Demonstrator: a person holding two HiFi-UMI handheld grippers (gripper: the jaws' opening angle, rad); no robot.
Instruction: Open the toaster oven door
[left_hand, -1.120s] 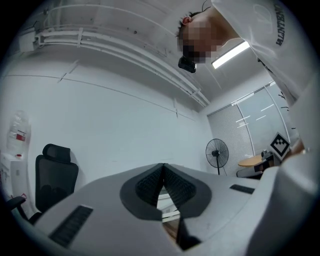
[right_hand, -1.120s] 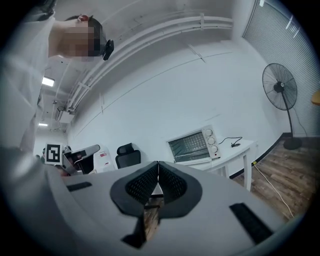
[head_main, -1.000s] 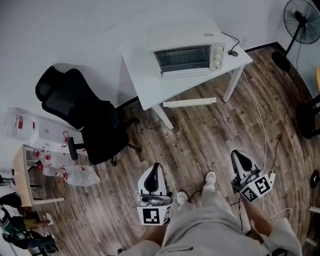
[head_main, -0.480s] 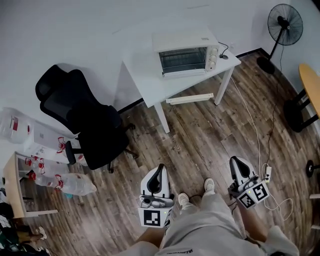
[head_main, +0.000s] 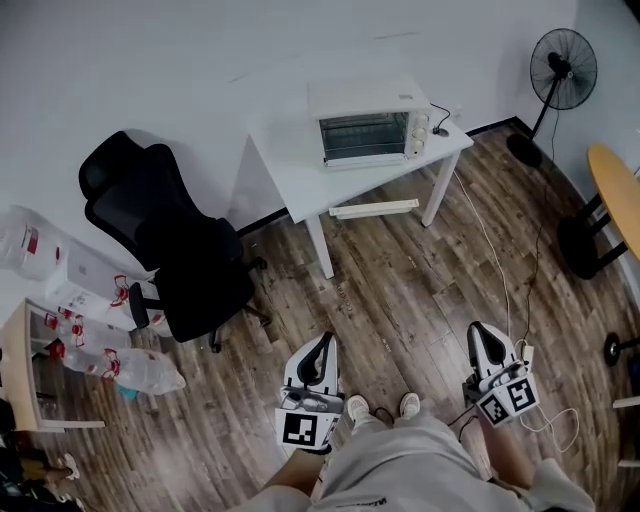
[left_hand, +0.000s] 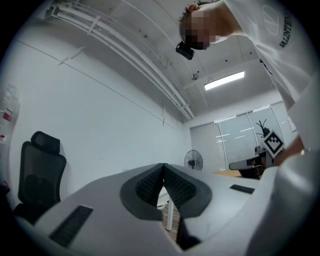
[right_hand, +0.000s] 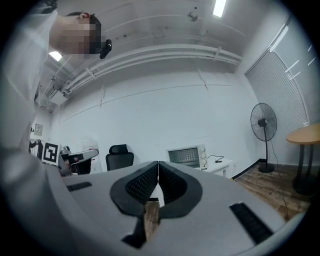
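white toaster oven (head_main: 366, 126), door closed

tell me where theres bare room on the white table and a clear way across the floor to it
The white table is bare left of the toaster oven, plus a narrow strip in front of it. The wood floor straight ahead is open. Crowded: office chair and bottles at left, cable along the floor at right.

Open wood floor (head_main: 400, 300) mid-frame up to white table (head_main: 290, 172), black office chair (head_main: 170, 250) blocking left, cable (head_main: 493, 262) trailing right
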